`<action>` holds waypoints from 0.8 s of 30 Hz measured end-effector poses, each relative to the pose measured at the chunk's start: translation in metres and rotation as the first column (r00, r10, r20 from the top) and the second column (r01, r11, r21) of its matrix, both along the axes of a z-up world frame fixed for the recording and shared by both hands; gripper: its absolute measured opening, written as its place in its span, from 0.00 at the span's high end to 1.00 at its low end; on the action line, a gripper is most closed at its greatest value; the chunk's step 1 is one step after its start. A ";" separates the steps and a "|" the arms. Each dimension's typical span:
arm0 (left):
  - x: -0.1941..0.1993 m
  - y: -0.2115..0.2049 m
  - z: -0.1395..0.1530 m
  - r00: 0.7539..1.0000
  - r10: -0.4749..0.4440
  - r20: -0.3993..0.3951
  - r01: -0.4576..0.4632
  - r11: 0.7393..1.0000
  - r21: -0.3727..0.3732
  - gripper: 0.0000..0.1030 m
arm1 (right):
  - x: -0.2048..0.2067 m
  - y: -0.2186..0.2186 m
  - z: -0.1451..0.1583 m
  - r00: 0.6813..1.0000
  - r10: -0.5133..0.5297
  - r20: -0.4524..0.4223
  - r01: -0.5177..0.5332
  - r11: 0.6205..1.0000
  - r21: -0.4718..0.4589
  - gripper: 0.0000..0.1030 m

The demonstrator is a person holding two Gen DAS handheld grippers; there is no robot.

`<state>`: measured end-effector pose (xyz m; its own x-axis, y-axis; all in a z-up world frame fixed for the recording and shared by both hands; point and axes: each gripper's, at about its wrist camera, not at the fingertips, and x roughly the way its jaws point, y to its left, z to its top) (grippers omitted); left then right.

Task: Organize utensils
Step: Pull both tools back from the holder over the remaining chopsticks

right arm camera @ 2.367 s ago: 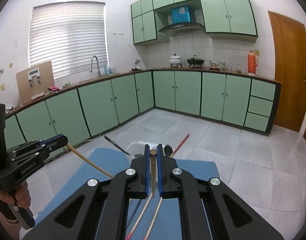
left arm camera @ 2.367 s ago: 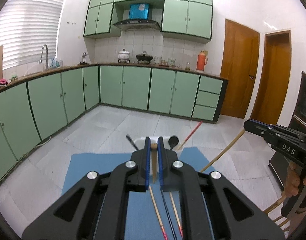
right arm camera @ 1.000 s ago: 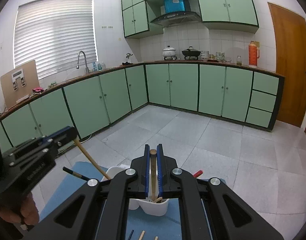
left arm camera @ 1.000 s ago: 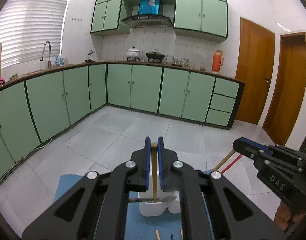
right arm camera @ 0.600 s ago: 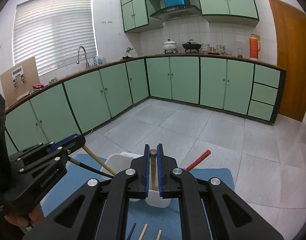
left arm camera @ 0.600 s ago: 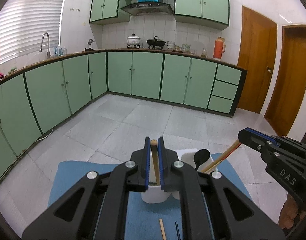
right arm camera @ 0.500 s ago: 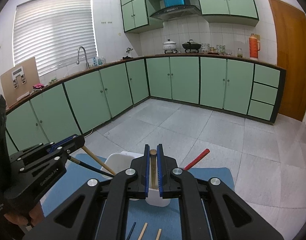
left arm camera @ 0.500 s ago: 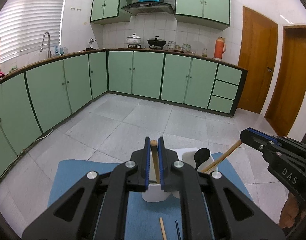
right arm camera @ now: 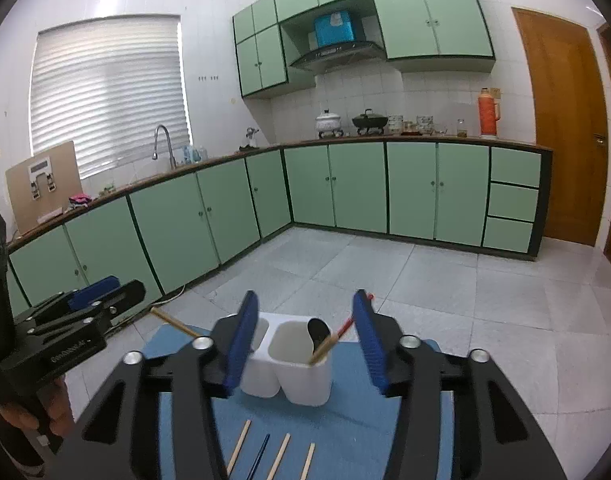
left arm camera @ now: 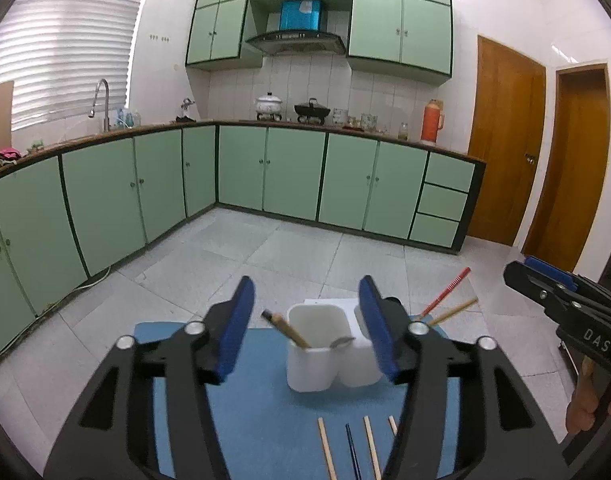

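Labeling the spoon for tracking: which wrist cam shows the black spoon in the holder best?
Right wrist. The black spoon has its dark bowl plainly standing in the near compartment of the white holder, beside a chopstick. In the left wrist view that compartment sits behind the claw's blue pad; the spoon itself cannot be made out.

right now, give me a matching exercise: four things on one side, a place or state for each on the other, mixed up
Things:
1 left claw
2 white holder
3 loose chopsticks
4 black spoon

Places or states:
a lying flat on the blue mat
b open, nothing between the pads
c standing in the holder's right cup
d upright on the mat, two cups side by side

Pairs: 1-b, 2-d, 3-a, 4-c
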<state>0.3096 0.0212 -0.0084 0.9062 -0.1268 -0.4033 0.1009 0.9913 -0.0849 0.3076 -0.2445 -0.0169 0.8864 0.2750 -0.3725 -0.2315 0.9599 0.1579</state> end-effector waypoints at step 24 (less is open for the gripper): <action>-0.137 0.008 -0.089 0.993 -0.010 -0.120 0.017 0.998 0.060 0.14 | -0.141 -0.019 -0.082 0.988 -0.144 -0.054 0.145 0.989 0.027 0.06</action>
